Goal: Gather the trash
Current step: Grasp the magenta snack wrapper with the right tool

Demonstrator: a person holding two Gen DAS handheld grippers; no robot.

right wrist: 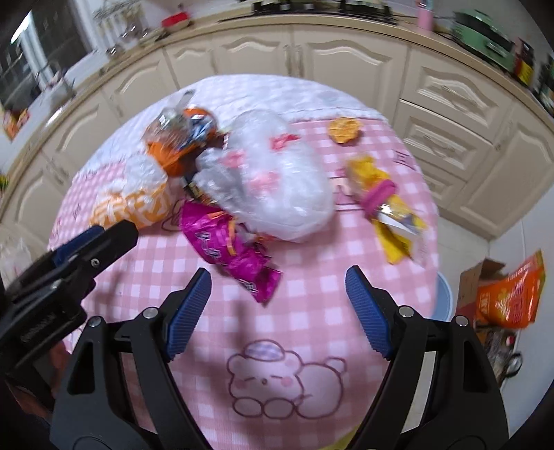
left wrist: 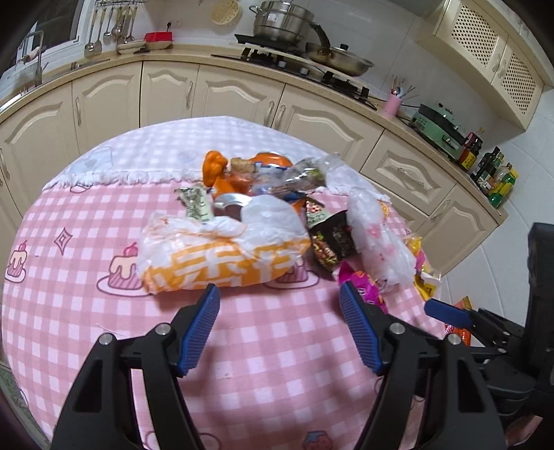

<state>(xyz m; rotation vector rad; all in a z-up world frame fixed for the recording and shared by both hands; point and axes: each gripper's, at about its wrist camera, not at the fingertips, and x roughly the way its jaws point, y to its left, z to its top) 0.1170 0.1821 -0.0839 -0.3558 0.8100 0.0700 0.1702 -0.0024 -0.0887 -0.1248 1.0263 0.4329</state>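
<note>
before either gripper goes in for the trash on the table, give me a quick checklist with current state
1. Left gripper open and empty: ok.
2. Right gripper open and empty: ok.
3. Orange and white bag just ahead of the left fingers, nothing on top: ok.
4. Magenta wrapper near the right fingers, partly under the clear plastic bag: not ok.
5. Bin for the trash: cannot tell.

A home kitchen: beyond the left claw (left wrist: 279, 299) stand cream cabinets (left wrist: 173, 93), a stove (left wrist: 301, 65) with pots (left wrist: 282, 20), hanging ladles (left wrist: 110, 27).
</note>
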